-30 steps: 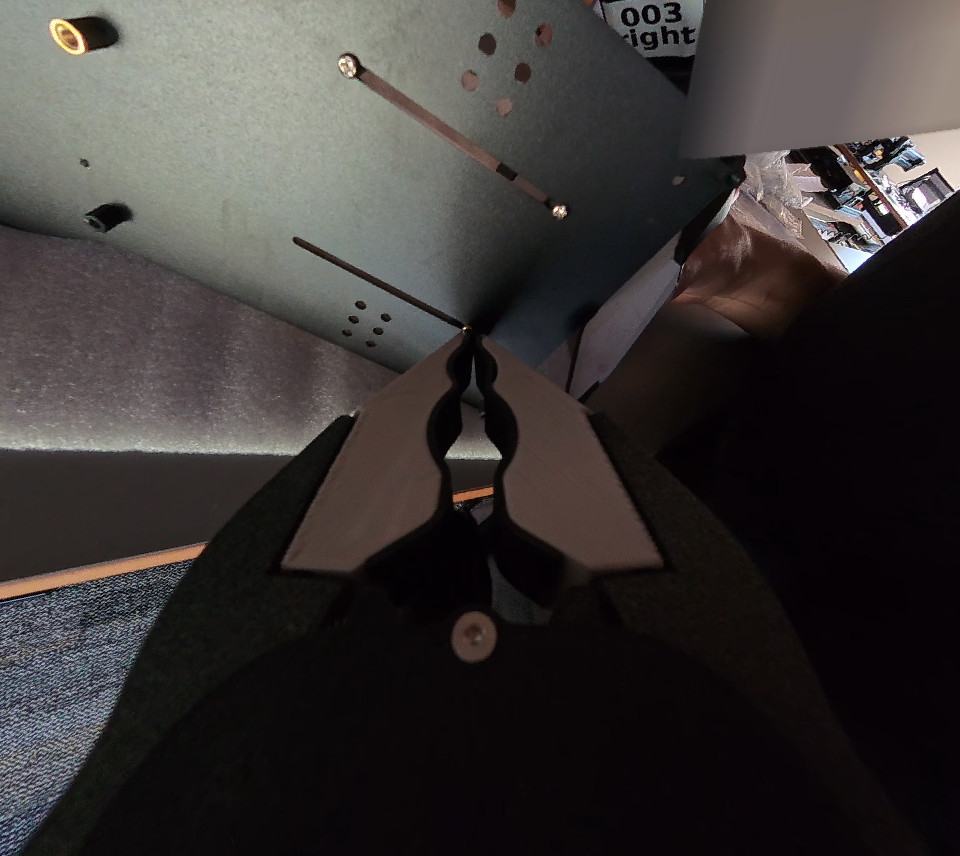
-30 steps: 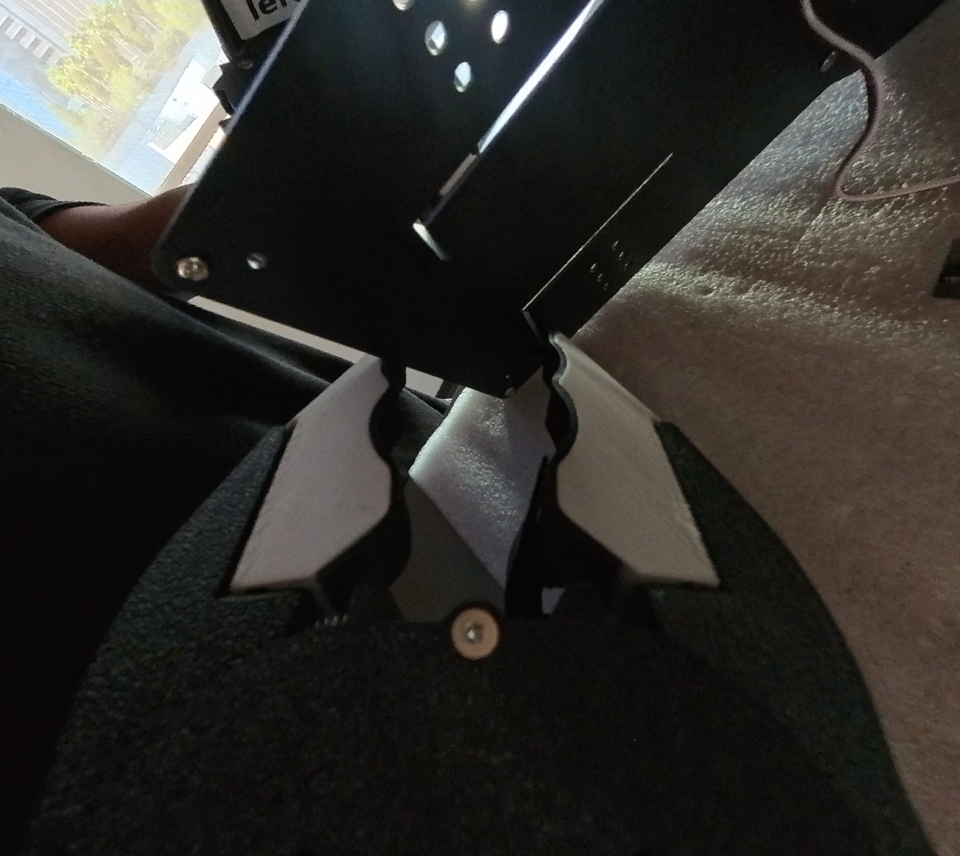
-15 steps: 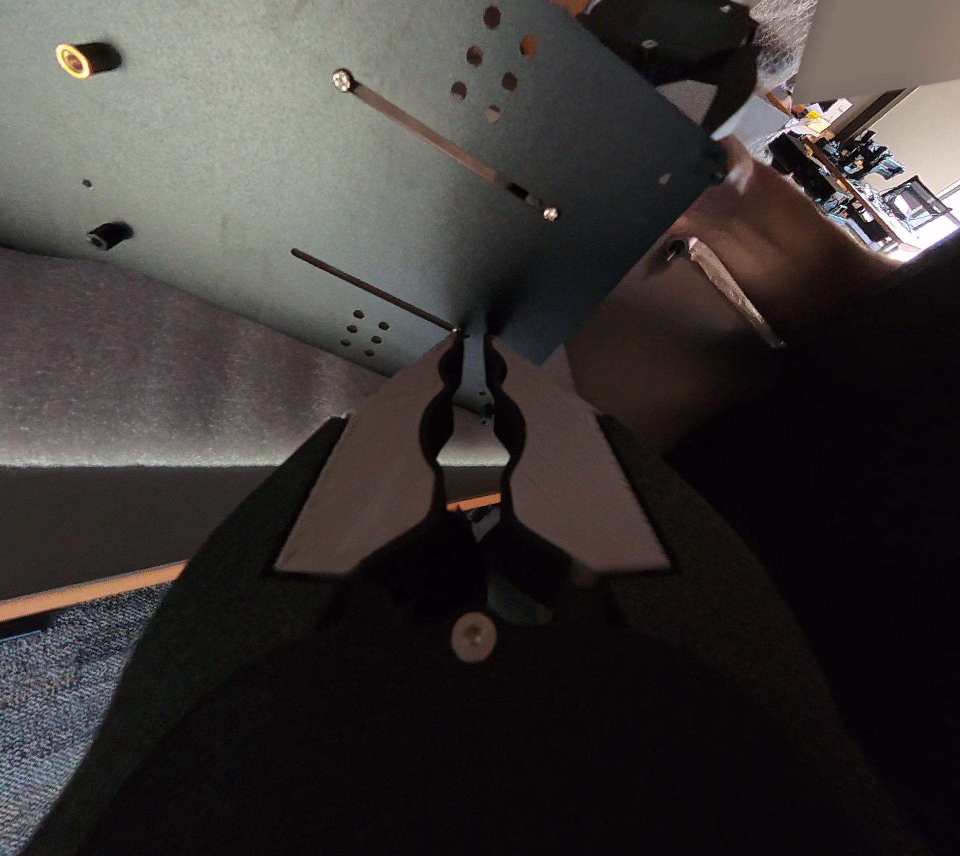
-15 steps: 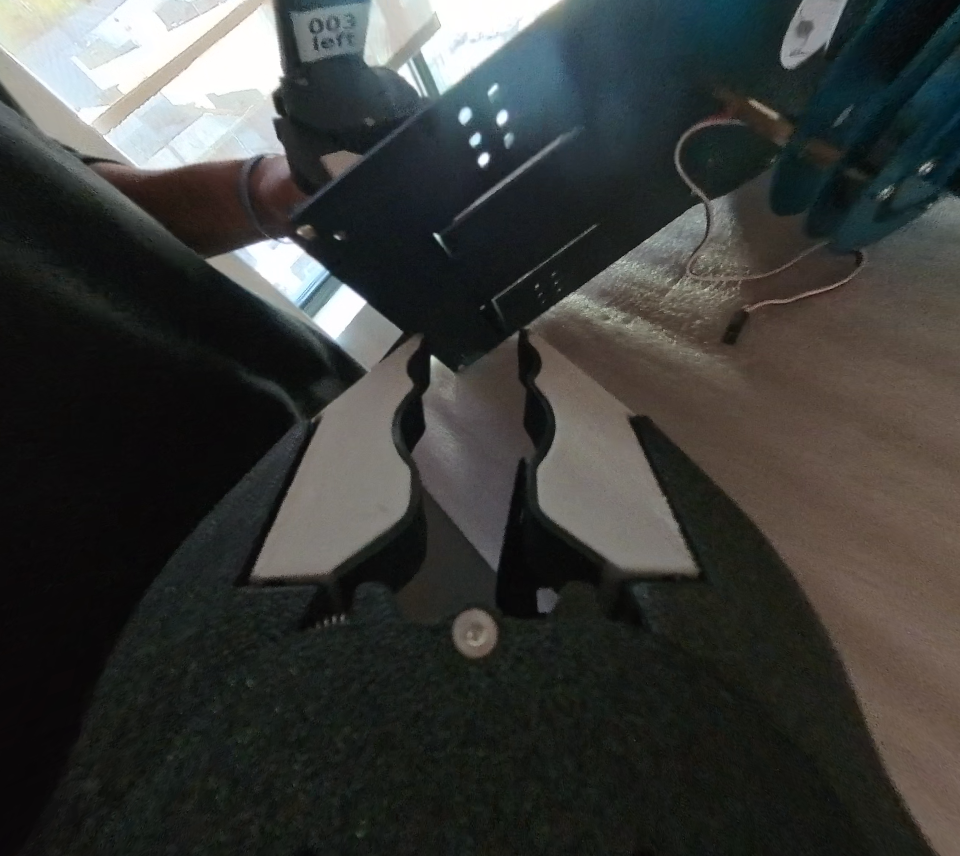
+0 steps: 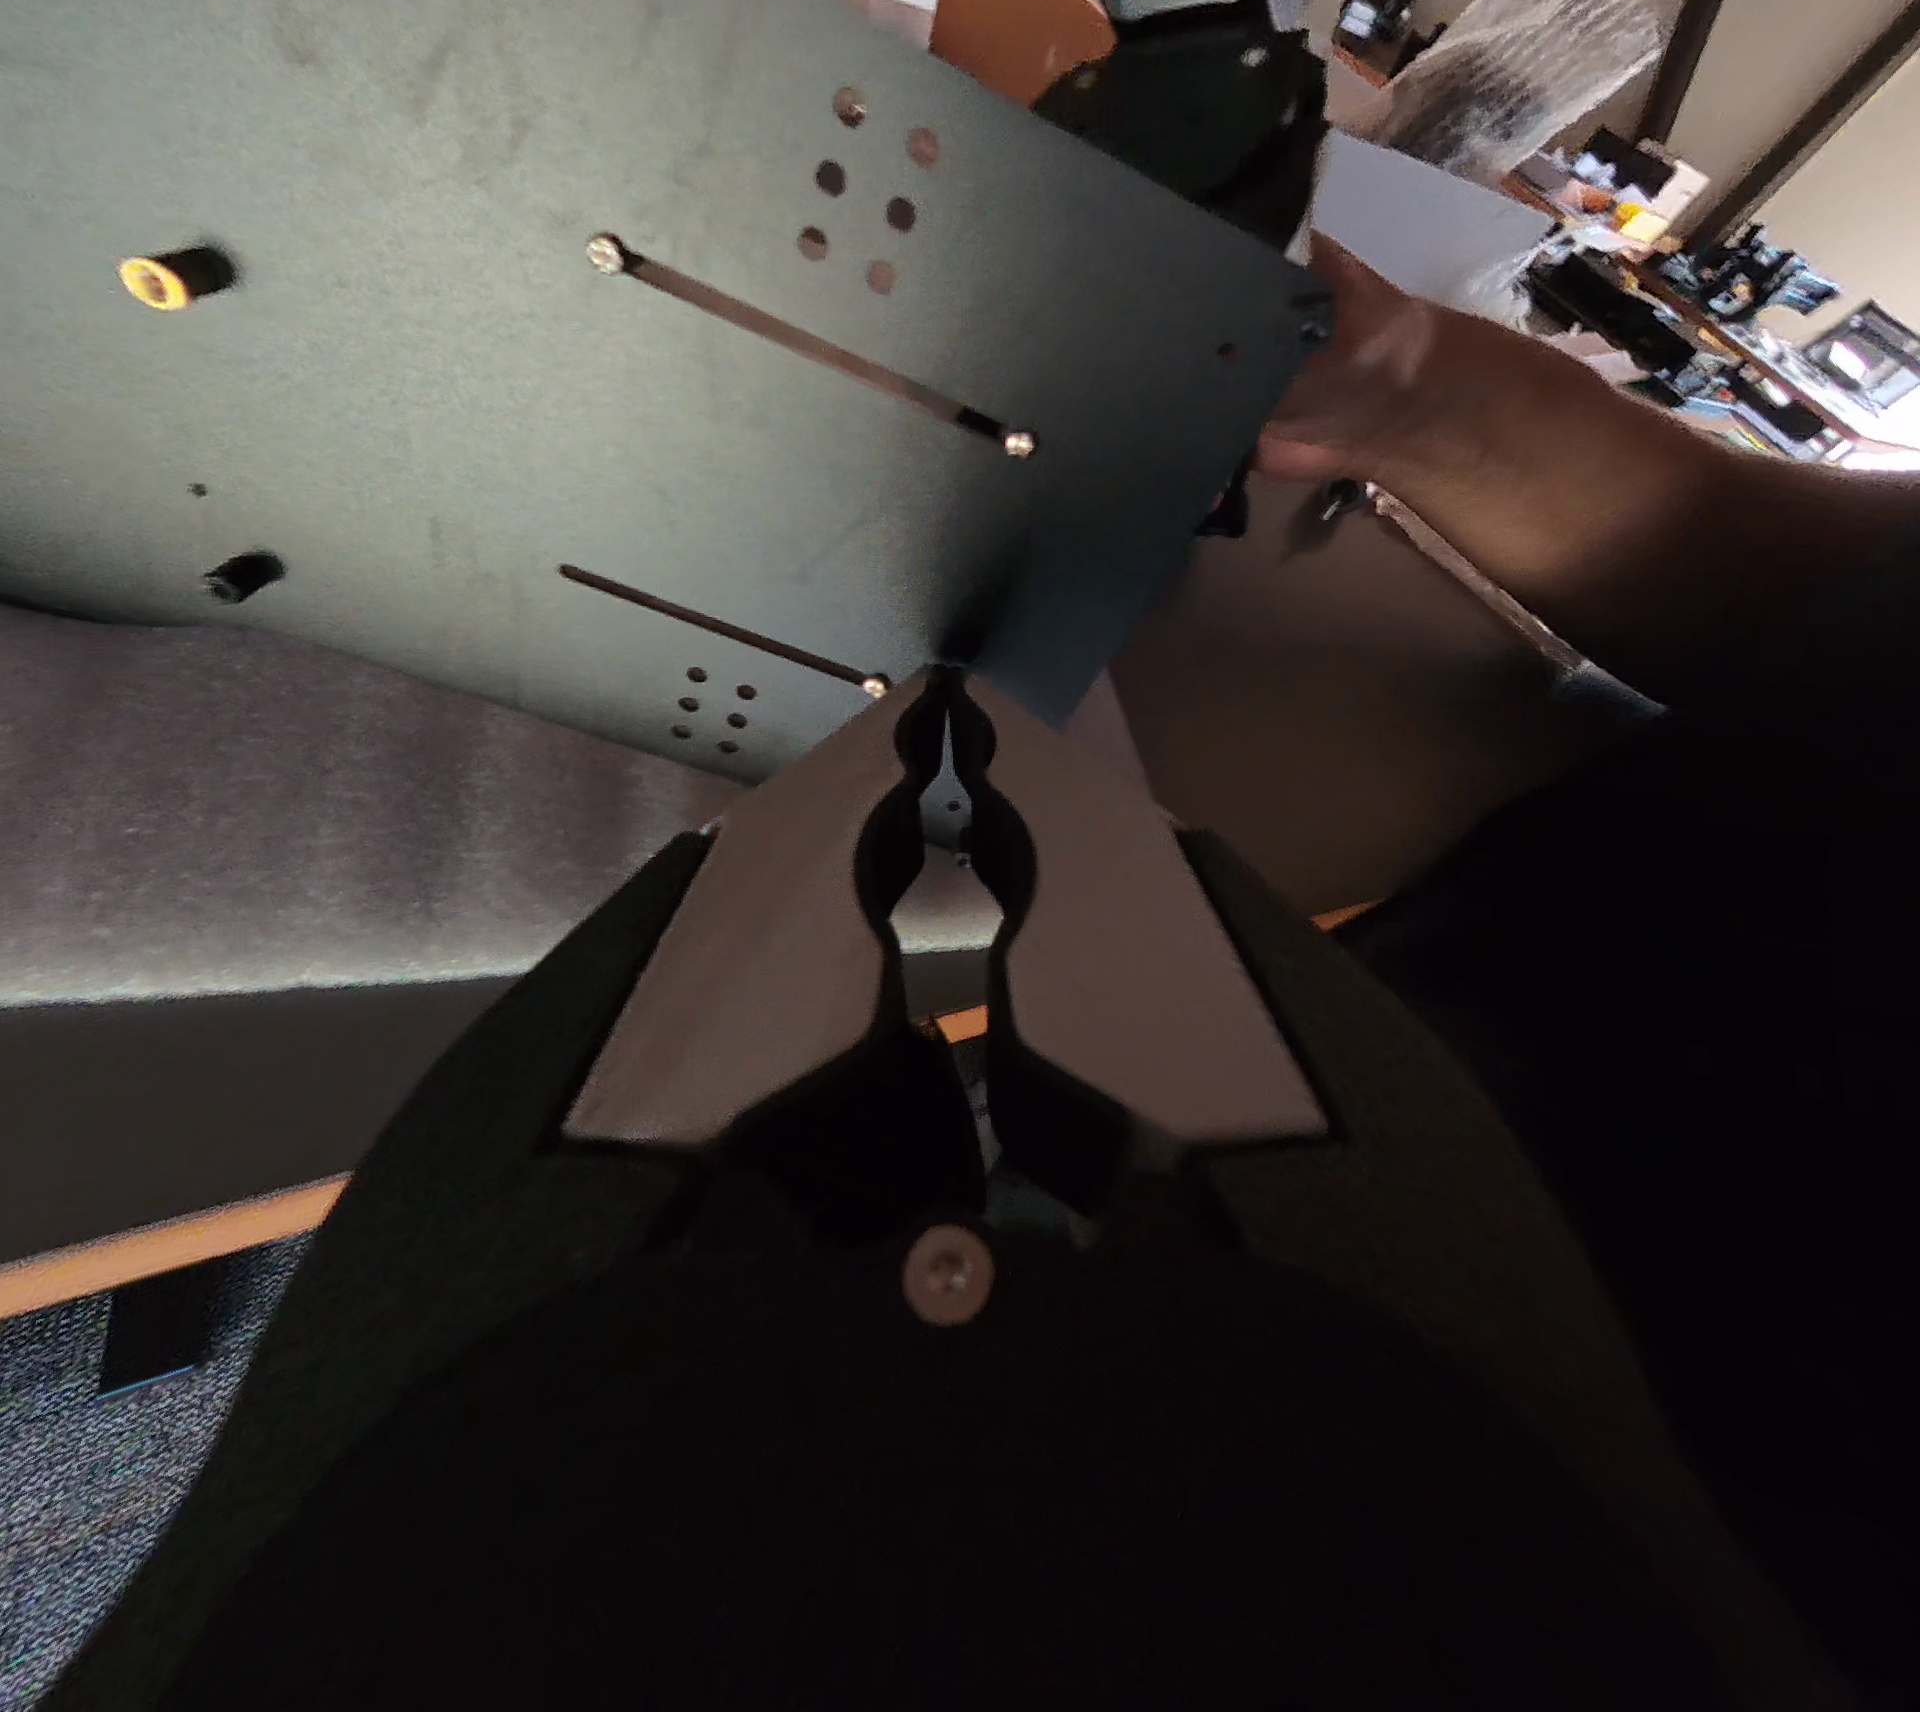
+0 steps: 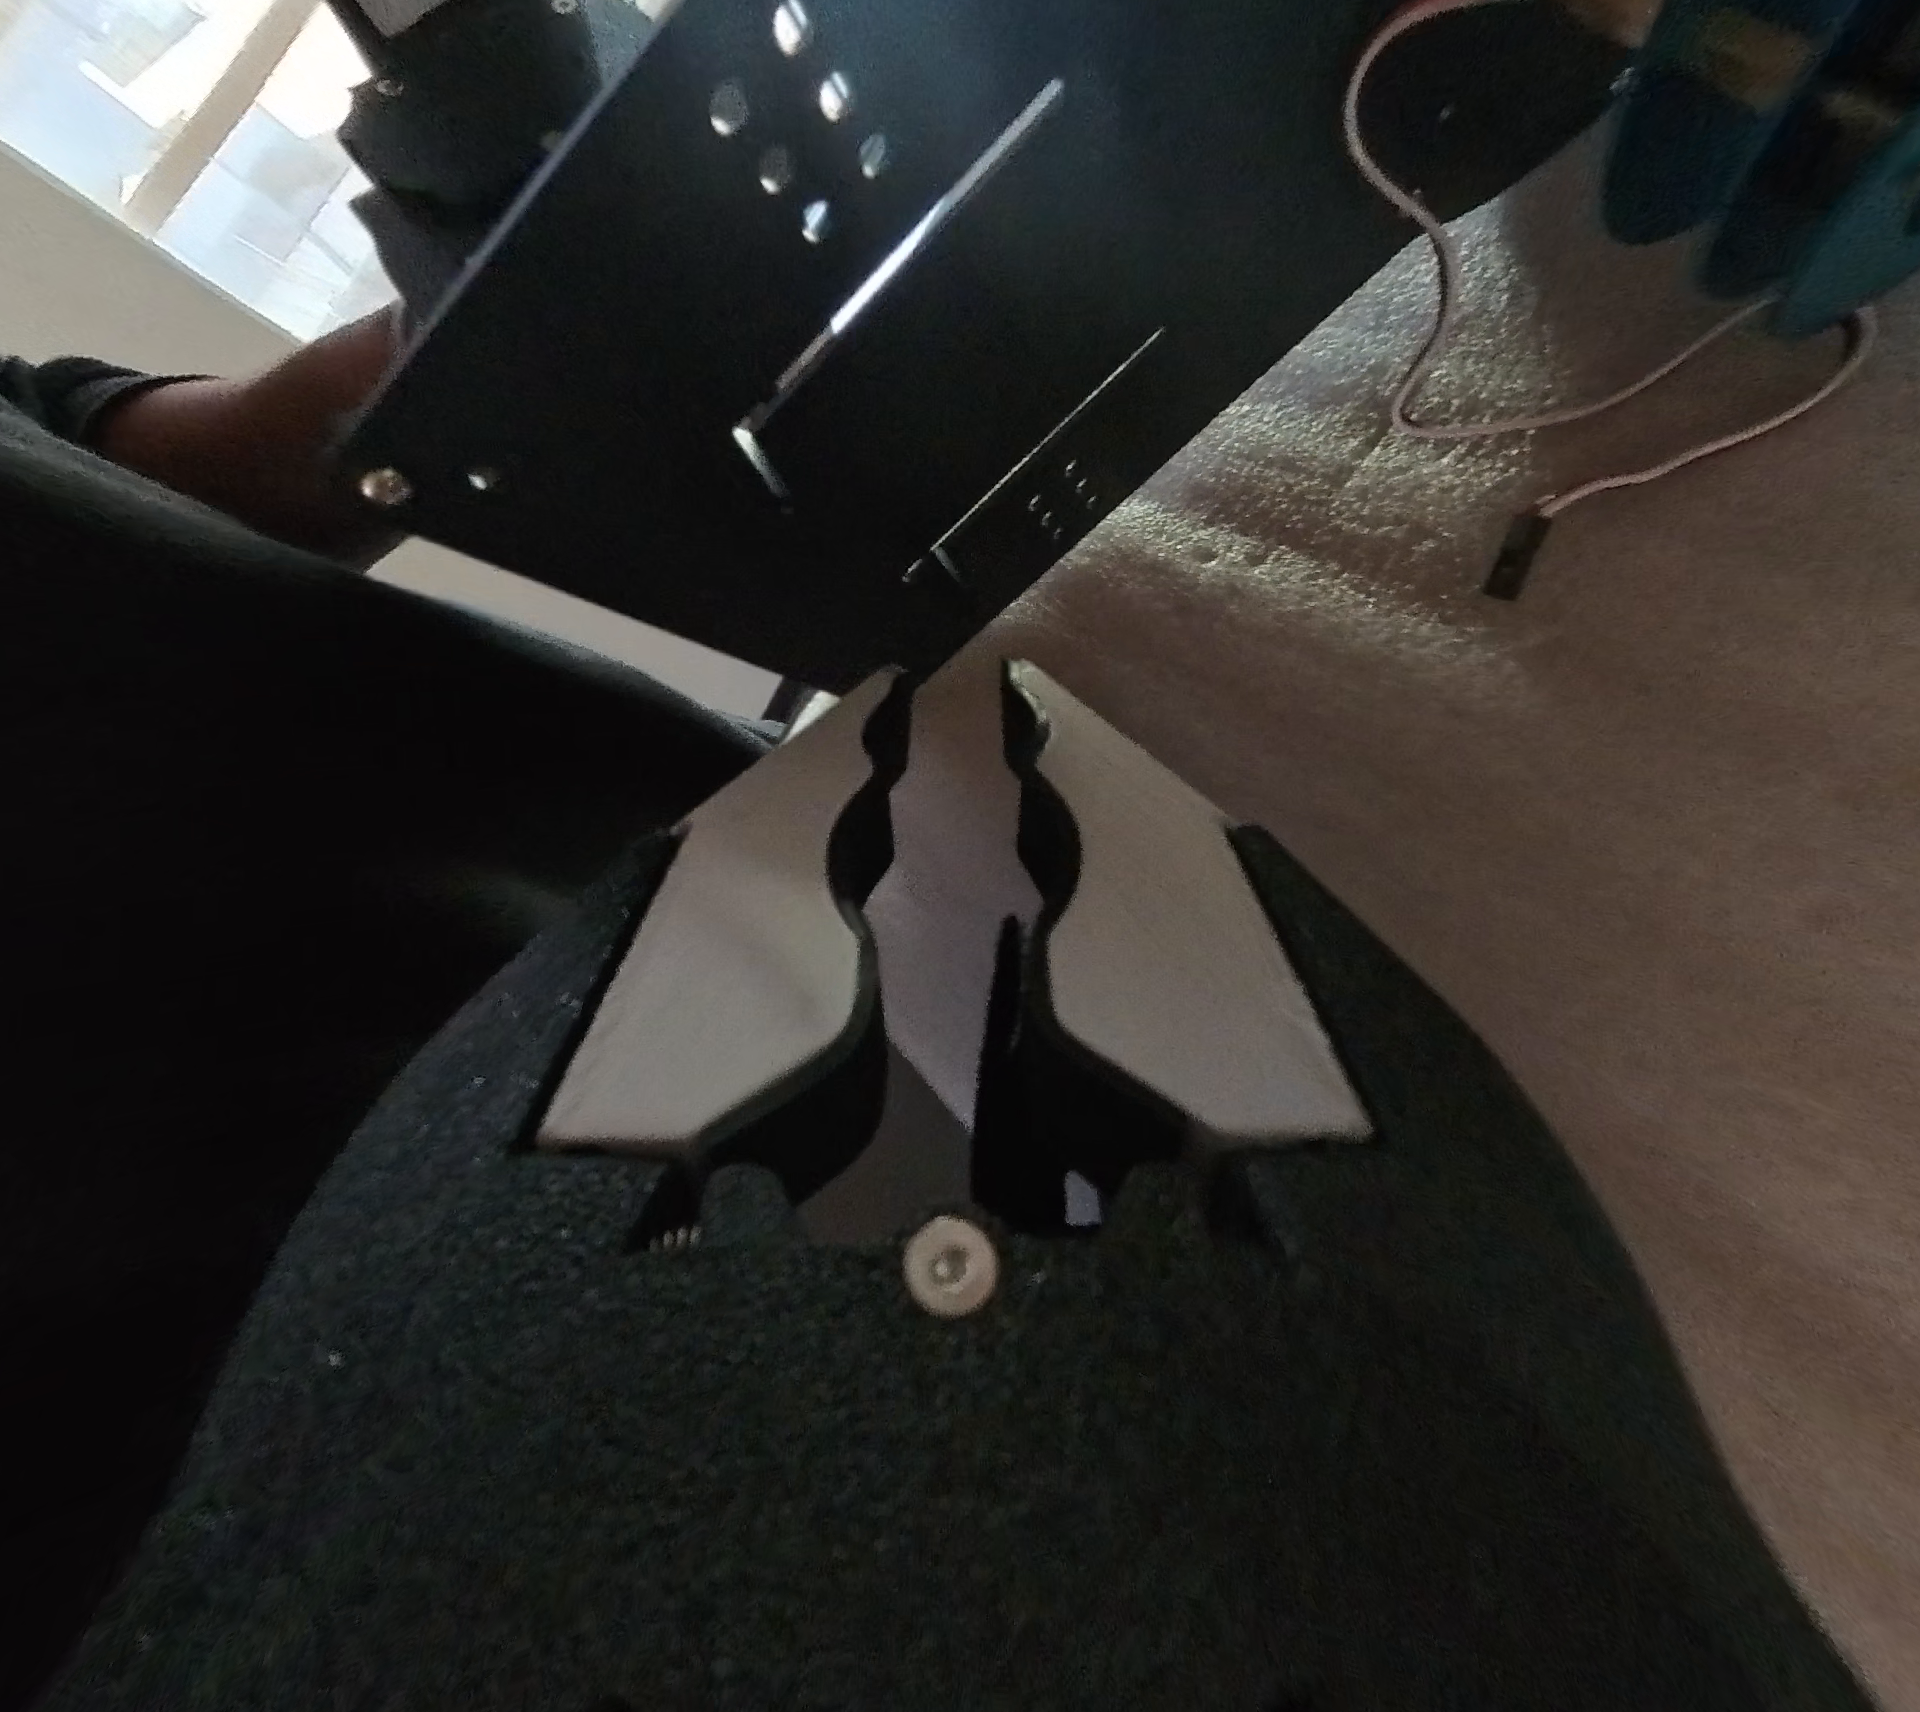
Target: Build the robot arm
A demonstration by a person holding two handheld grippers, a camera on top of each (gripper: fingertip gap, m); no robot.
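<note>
Drawn back since half a second ago, the right gripper [image 6: 951, 686] stands slightly spread, the black plate [image 6: 935, 135] corner at its 11 o'clock; the left gripper [image 5: 948, 706] pinches the plate's opposite corner, long axis running 10 to 4.

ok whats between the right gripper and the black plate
Nothing: in the right wrist view the right gripper, jaws open, sits just off the lower corner of the black plate; only pale foam shows behind the gap.

Matt black metal plate [image 5: 436, 228], pebbly foam [image 6: 1455, 831]
</note>
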